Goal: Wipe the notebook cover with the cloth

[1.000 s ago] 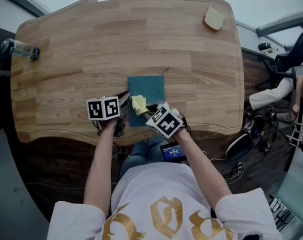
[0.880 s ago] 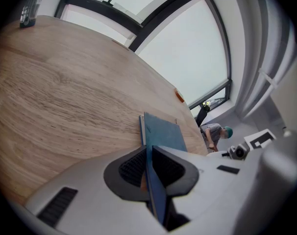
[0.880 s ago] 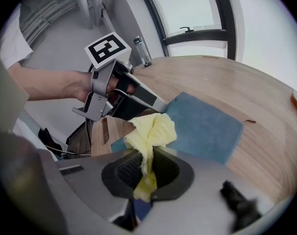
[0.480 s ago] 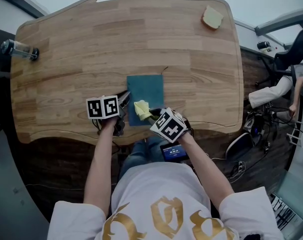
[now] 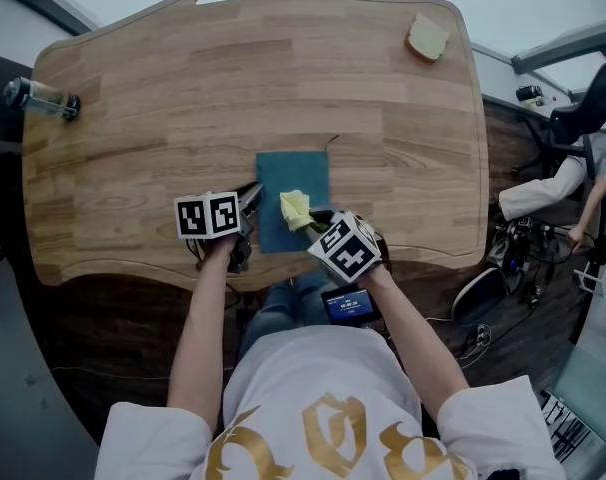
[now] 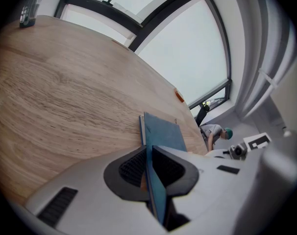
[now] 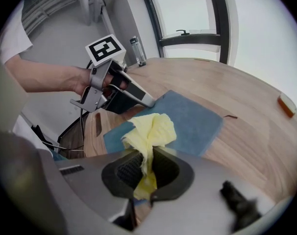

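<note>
Clamps the teal notebook (image 5: pixel 295 173) at its eight o'clock edge with the left gripper (image 6: pixel 151 168) fingers, shut on the cover, probably to stop it sliding on the desk (image 5: pixel 133 118) near the six o'clock rim. Pinches the yellow cloth (image 7: pixel 151 131) tight in the right gripper (image 7: pixel 144 173) fingers, reaching in from five o'clock, bunched low over the cover's middle, placed for rubbing. Looks mid-wipe.
</note>
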